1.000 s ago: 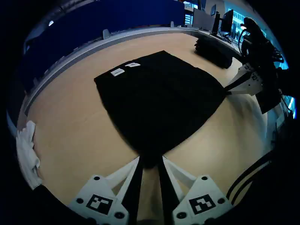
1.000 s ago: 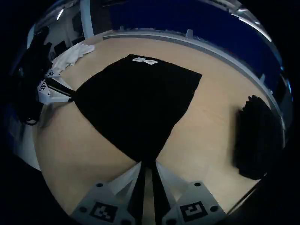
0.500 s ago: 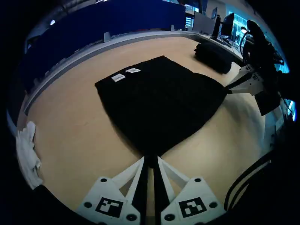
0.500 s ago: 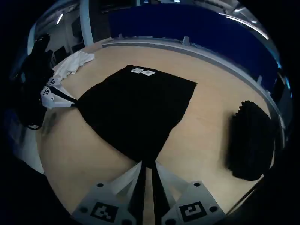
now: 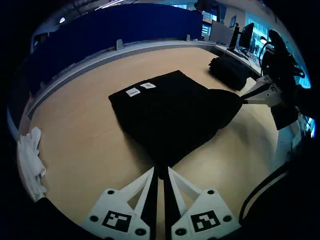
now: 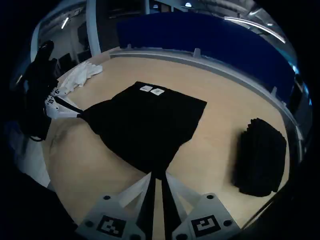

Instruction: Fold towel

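A black towel (image 5: 172,108) lies on the light wooden table (image 5: 84,136), with two white labels (image 5: 140,89) near its far edge. My left gripper (image 5: 161,170) is shut on the near corner of the towel and lifts it off the table. My right gripper (image 6: 157,176) is shut on another corner of the same towel (image 6: 148,124), also raised. In the left gripper view the right gripper (image 5: 245,99) pinches the towel's right corner. In the right gripper view the left gripper (image 6: 80,115) holds the towel's left corner.
A stack of dark folded towels (image 6: 260,158) (image 5: 230,70) sits on the table to the right. White cloth (image 5: 30,160) (image 6: 82,74) lies at the table's left edge. A blue partition (image 5: 120,24) runs along the far edge, with monitors (image 5: 242,30) beyond.
Both grippers have risen and drawn back with their towel corners. The near edge of the towel has come up off the table and bulges; the far labelled edge stays flat.
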### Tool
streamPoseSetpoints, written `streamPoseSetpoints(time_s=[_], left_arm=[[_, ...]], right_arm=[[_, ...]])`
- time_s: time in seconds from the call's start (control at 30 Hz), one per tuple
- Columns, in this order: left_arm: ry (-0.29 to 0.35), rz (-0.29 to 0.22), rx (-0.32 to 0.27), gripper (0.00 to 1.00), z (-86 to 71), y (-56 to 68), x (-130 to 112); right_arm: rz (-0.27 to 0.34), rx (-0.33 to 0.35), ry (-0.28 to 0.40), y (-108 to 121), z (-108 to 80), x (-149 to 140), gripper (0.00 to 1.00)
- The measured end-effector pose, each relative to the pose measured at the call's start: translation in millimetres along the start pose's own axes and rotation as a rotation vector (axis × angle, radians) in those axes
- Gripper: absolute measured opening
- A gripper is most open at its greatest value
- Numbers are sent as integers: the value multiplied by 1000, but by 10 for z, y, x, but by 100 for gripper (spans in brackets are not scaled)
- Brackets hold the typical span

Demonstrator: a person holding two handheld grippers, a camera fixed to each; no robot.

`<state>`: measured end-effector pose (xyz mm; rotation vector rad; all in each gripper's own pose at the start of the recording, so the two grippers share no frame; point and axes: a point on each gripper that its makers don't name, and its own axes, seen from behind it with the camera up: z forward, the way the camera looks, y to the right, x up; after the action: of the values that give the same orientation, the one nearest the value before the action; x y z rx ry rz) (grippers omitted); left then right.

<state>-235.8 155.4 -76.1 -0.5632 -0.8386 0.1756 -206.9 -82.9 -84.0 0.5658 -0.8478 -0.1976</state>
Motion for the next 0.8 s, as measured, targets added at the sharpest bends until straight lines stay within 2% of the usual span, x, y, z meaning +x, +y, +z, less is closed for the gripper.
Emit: streamPoseSetpoints(time_s=[0.27, 0.67, 0.8], left_arm=[[17, -57, -2, 9, -201, 21, 108], [45, -147, -14, 9, -578, 89, 328], [47, -161, -19, 9, -611, 109, 353]], right_arm=[[-17, 3, 20, -37, -206, 165, 10], [5, 14, 52, -97, -525, 386, 10], [7, 12, 53, -94, -570, 395, 10]])
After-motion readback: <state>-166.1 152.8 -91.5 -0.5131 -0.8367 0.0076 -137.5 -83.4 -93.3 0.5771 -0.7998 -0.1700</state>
